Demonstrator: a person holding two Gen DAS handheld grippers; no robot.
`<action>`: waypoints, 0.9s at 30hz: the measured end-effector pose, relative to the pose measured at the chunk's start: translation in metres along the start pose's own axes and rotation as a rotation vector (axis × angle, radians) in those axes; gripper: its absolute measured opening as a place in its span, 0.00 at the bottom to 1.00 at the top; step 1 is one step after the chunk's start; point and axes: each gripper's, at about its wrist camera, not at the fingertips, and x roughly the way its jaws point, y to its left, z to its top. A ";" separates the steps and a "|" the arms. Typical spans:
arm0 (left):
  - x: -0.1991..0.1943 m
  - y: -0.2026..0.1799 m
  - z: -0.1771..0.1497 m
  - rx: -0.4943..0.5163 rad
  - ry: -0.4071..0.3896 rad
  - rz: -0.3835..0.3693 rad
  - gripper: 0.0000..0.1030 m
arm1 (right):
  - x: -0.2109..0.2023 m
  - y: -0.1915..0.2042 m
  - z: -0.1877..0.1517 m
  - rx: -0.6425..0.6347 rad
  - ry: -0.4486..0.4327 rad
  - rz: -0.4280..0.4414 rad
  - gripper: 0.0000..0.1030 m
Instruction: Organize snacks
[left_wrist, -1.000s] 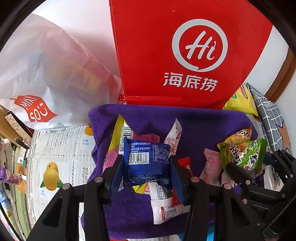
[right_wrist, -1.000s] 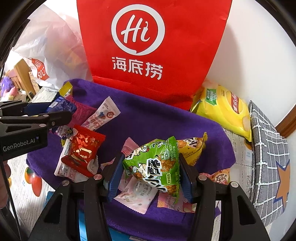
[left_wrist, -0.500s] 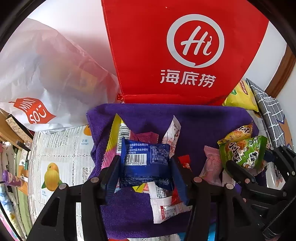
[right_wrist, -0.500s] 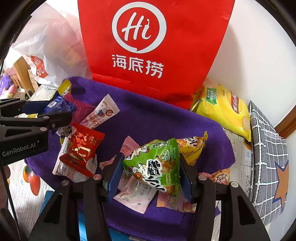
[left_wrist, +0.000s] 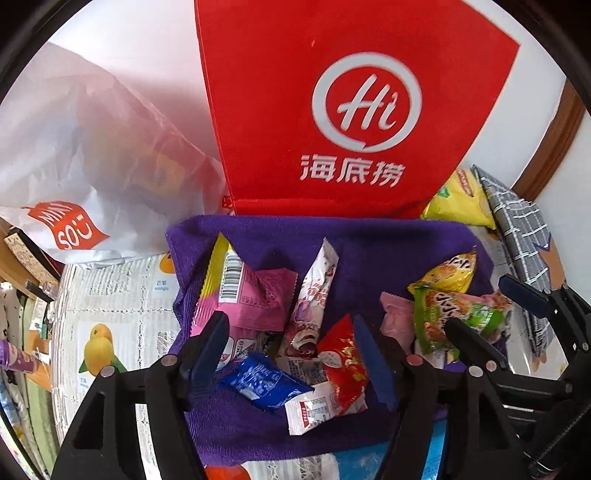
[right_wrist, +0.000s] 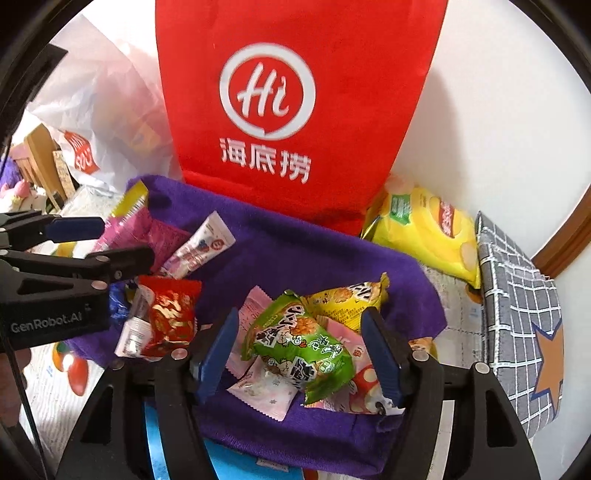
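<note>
With both grippers, left (left_wrist: 291, 354) and right (right_wrist: 299, 350), spread wide and empty over the purple cloth (right_wrist: 295, 251), near-right green packet (right_wrist: 299, 347) looks light, crinkly, slippery: pinch its puffed middle.

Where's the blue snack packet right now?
Left wrist view: the blue packet lies on the purple towel between the open left gripper's fingers, beside the red packet.

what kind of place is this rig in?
Likely a home, not a lab: snack packets lie on a purple towel over a fruit-print table cover, with a red Haidilao bag and a white Miniso bag against a plain wall.
</note>
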 end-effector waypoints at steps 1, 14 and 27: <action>-0.004 -0.001 0.000 0.002 -0.008 -0.001 0.68 | -0.006 -0.001 0.000 0.007 -0.011 0.003 0.70; -0.107 -0.023 -0.040 0.030 -0.192 -0.040 0.77 | -0.126 -0.004 -0.045 0.139 -0.162 -0.032 0.71; -0.195 -0.023 -0.145 -0.005 -0.352 -0.054 0.88 | -0.216 0.003 -0.131 0.234 -0.237 -0.082 0.87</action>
